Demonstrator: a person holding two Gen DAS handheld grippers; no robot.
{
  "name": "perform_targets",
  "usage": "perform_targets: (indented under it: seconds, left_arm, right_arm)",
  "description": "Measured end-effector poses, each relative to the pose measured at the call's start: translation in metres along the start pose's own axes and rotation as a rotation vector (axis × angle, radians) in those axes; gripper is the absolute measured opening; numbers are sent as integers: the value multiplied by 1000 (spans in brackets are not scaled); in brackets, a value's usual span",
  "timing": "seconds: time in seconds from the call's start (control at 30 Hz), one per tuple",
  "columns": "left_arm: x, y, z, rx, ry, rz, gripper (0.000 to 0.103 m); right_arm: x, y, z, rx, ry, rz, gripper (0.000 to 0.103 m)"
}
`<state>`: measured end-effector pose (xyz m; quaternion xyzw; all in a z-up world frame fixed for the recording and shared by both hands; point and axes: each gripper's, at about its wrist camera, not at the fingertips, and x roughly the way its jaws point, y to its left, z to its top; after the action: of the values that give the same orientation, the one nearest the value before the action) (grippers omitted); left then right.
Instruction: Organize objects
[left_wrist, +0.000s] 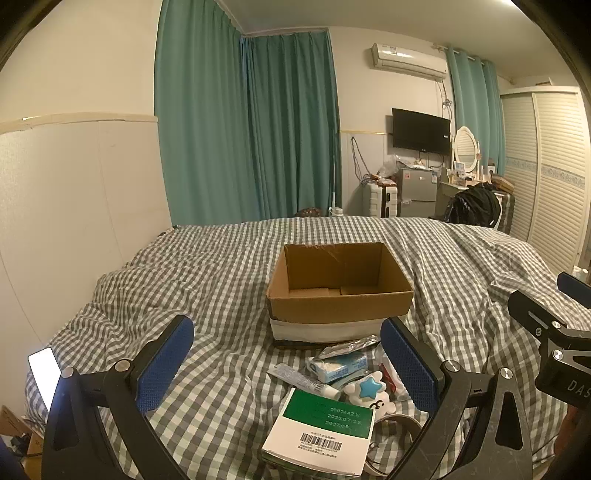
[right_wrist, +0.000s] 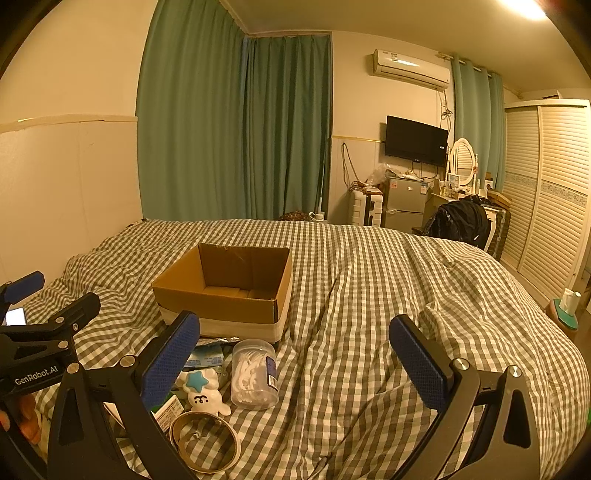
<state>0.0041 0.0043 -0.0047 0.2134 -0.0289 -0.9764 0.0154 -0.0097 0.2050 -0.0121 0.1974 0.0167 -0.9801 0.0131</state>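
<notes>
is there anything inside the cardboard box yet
No, the cardboard box shows only its bare brown floor, while the small items still lie on the checked bedcover in front of it.

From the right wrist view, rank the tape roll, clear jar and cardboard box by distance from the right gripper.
Right gripper:
1. Clear jar, just left of centre, lying between the fingers.
2. Tape roll, lower left, under the left finger.
3. Cardboard box, farther up the bed, left.

An open, empty cardboard box (left_wrist: 339, 295) is set upright on the bed; a green-white booklet (left_wrist: 320, 432), star toy (right_wrist: 204, 391) and clear jar (right_wrist: 255, 373) are heaped before it.
</notes>
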Motion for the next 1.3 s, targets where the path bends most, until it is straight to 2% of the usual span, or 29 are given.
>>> perform_targets:
  seconds: [1.3]
  left_arm:
    - [5, 2, -6, -5, 35, -5, 103]
  right_arm:
    - [0, 8, -3, -20, 9, 14, 103]
